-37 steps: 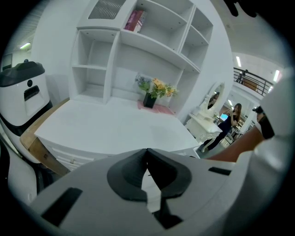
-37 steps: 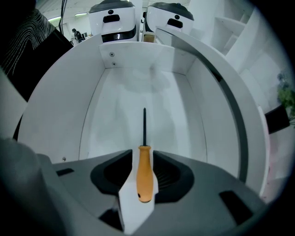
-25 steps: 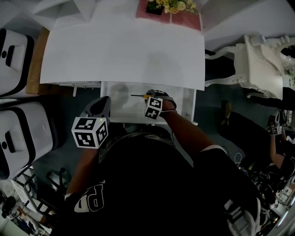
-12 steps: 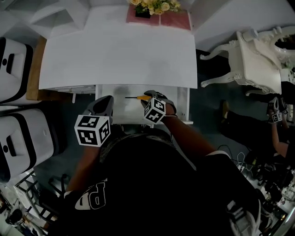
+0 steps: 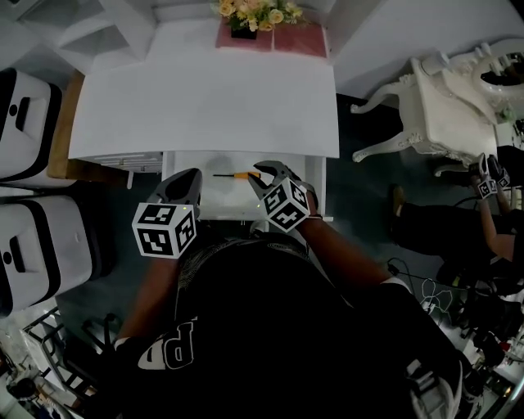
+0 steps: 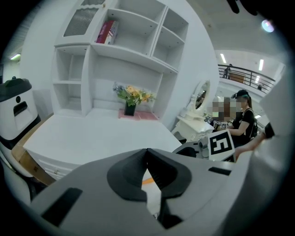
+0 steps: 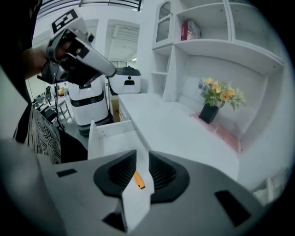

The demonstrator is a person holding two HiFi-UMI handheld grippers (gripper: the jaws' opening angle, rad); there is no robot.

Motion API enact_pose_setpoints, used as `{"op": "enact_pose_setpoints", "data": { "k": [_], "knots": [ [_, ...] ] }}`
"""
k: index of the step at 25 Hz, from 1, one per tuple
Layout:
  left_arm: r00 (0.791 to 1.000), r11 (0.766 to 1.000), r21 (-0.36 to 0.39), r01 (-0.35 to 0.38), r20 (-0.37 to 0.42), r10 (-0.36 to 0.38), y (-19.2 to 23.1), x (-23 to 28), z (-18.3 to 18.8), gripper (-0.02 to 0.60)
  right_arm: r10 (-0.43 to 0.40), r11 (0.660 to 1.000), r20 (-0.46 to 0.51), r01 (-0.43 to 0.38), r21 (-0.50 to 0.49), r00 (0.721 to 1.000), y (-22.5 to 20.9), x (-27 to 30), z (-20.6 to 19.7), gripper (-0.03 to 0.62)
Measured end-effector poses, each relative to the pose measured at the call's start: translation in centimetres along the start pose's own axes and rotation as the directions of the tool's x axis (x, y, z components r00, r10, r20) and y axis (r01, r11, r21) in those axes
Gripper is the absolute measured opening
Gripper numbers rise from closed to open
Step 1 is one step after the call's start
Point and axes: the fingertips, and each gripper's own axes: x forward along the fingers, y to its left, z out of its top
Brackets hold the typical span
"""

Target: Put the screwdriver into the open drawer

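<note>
nearest, the person's dark shirt (image 5: pixel 270 327) fills the bottom of the head view. just beyond it the left tool (image 5: pixel 190 174) hovers over the left front of the open drawer (image 5: pixel 214 199), its jaws pressed together at the tips and holding nothing. the right tool (image 5: pixel 260 173) hangs above the drawer's right half with its jaws spread; they have just been closing, and nothing is gripped between them. the screwdriver (image 5: pixel 232 174) lies flat on the drawer's white floor near the back, below that gap, with its orange handle toward the right tool and its dark shaft pointing left. behind the drawer stretches the white counter (image 5: pixel 205 98), and at its far edge a dark vase of yellow flowers (image 5: pixel 250 10) stands on a pink mat (image 5: pixel 282 37).
</note>
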Motion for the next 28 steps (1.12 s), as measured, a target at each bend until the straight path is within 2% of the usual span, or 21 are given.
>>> {"op": "enact_pose_setpoints", "data": {
  "k": [9, 15, 18, 22, 28],
  "knots": [
    [0.999, 1.000, 0.004, -0.001, 0.039, 0.000, -3.6, -0.9, -0.5, 0.012, -0.022, 0.996, 0.187, 0.006, 0.085, 0.982, -0.3, -6.6, 3.5, 0.015],
    [0.998, 1.000, -0.005, -0.017, 0.059, 0.018, -4.9, -2.3, -1.2, 0.011, -0.022, 0.993, 0.273, -0.010, 0.114, 0.962, 0.7, -9.2, 4.1, 0.011],
    [0.997, 1.000, -0.005, -0.018, 0.070, 0.018, -5.7, -3.1, -1.6, 0.011, 0.002, 0.990, 0.308, -0.046, 0.136, 0.951, 1.6, -10.3, 4.1, 0.011],
    [0.996, 1.000, 0.000, -0.010, 0.084, 0.010, -6.4, -3.8, -1.9, 0.011, 0.022, 0.969, 0.343, -0.104, 0.223, 0.939, 2.5, -11.1, 3.8, 0.009],
    [0.993, 1.000, 0.017, 0.021, 0.112, -0.023, -6.7, -4.8, -1.4, 0.011, -0.014, 0.920, 0.386, -0.139, 0.367, 0.923, 2.9, -12.3, 3.9, 0.009]
  ]
}}
